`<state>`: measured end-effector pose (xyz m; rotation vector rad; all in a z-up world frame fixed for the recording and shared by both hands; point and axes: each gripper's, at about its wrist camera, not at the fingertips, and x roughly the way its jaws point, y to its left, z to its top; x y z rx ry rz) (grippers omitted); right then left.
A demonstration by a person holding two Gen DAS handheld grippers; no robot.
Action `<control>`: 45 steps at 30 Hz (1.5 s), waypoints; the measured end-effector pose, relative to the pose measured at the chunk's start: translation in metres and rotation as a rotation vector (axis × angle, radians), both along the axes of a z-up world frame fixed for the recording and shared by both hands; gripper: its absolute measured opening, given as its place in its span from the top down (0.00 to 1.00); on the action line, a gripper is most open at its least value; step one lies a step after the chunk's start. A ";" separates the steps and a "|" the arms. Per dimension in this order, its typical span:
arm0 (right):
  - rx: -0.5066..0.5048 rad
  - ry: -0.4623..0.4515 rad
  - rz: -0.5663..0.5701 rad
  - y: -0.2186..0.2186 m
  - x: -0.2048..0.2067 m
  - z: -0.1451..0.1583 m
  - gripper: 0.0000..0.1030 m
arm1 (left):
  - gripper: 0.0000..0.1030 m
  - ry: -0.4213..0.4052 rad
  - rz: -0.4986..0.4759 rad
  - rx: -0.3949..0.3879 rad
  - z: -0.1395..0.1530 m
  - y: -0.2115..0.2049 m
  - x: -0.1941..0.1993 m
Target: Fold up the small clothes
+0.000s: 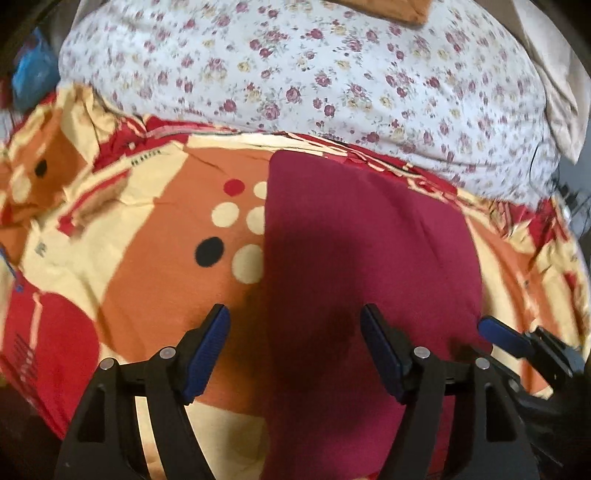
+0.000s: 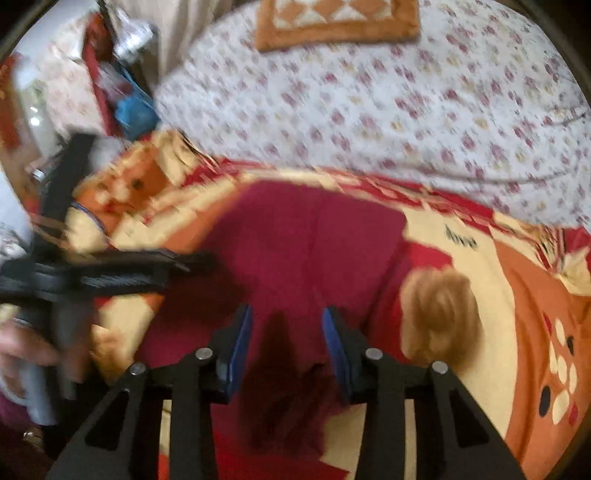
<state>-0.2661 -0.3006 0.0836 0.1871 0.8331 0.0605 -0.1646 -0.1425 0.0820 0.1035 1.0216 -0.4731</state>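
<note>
A maroon cloth (image 1: pixel 369 240) lies flat on the patterned blanket (image 1: pixel 155 266). In the left wrist view my left gripper (image 1: pixel 295 326) hovers open over the cloth's near left edge: one pad is over the blanket, the other over the cloth, and nothing is pinched. A blue-padded finger of the right gripper (image 1: pixel 504 336) shows at the cloth's right edge. In the blurred right wrist view the right gripper (image 2: pixel 287 321) stands over the near part of the maroon cloth (image 2: pixel 314 240). Its pads are apart, with only cloth and dark shadow under the gap. The left gripper (image 2: pixel 110 273) is at the left, held by a hand (image 2: pixel 22 350).
A white floral sheet (image 1: pixel 314 74) covers the bed beyond the orange, red and cream blanket (image 2: pixel 517 295). An orange patterned mat (image 2: pixel 336 22) lies at the far end. A blurred tan tuft (image 2: pixel 439 317) sits right of the cloth. Clutter with a blue item (image 2: pixel 135 110) is at the far left.
</note>
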 end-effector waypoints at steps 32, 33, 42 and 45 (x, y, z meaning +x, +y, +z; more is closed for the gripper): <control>-0.027 -0.100 -0.189 0.018 -0.019 0.040 0.18 | 0.37 -0.256 0.096 -0.006 0.044 0.042 -0.037; -0.027 -0.100 -0.188 0.019 -0.018 0.040 0.18 | 0.37 -0.260 0.096 -0.004 0.045 0.042 -0.038; -0.026 -0.097 -0.192 0.021 -0.017 0.039 0.17 | 0.37 -0.273 0.096 0.004 0.045 0.042 -0.041; -0.033 -0.094 -0.196 0.022 -0.017 0.038 0.17 | 0.37 -0.266 0.094 0.004 0.044 0.043 -0.041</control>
